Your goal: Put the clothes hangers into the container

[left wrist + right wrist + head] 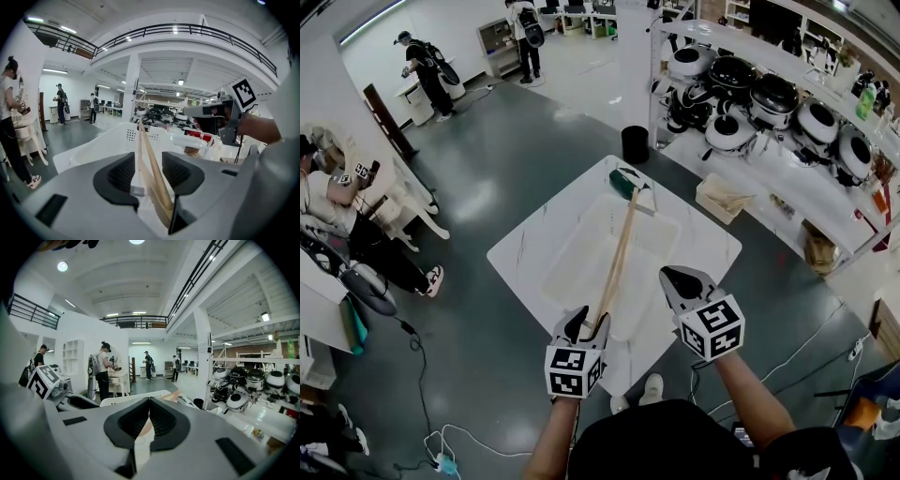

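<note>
A pale wooden clothes hanger [617, 253] lies lengthwise in the translucent white container [654, 251] on the white table [523, 251]. A dark green piece [623, 182] sits at its far end. My left gripper [586, 323] is at the hanger's near end. In the left gripper view the jaws of the left gripper [149, 157] stand open with the wooden hanger [143, 140] between them, and the pads do not press on it. My right gripper [673, 276] hovers over the container's near right side. Its jaws [149, 404] are shut, with nothing in them.
A black bin [635, 143] stands on the floor beyond the table. A shelf with several cookers [769, 94] and a cardboard box [724, 197] runs along the right. People stand and sit at the left [337, 197]. Cables [422, 375] trail on the floor.
</note>
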A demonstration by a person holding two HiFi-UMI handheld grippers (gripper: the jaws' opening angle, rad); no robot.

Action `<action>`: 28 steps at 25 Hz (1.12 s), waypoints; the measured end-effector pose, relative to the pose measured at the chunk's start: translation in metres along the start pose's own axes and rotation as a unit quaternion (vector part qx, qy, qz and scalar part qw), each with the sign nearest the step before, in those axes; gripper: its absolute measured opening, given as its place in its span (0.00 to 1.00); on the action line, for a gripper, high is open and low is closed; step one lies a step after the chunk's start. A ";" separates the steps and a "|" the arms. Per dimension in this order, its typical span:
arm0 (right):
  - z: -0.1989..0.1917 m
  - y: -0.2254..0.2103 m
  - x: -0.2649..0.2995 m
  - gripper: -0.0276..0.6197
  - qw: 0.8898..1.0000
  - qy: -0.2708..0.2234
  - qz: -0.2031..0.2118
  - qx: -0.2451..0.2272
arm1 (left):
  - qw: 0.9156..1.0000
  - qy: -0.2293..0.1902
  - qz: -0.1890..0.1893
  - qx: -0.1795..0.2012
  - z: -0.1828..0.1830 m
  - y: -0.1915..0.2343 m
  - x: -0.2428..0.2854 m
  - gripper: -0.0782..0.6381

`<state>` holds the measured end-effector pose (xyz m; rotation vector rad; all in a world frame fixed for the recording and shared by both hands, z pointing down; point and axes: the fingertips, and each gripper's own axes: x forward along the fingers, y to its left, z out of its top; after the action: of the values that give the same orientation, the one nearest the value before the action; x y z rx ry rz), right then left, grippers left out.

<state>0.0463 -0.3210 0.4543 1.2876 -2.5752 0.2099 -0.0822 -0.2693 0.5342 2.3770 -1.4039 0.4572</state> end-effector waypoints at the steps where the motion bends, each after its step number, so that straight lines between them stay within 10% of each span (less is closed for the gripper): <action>1: 0.000 0.000 0.000 0.07 1.000 0.000 0.000 0.000 | 1.000 0.000 0.000 0.002 0.000 0.000 0.000 0.35; 28: 0.005 0.040 -0.011 0.07 1.000 -0.002 -0.010 -0.011 | 0.995 -0.092 -0.035 0.022 0.043 0.000 -0.057 0.12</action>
<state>0.0196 -0.2903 0.4457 1.3077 -2.5584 0.1758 -0.1038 -0.2442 0.4713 2.5507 -1.3924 0.2597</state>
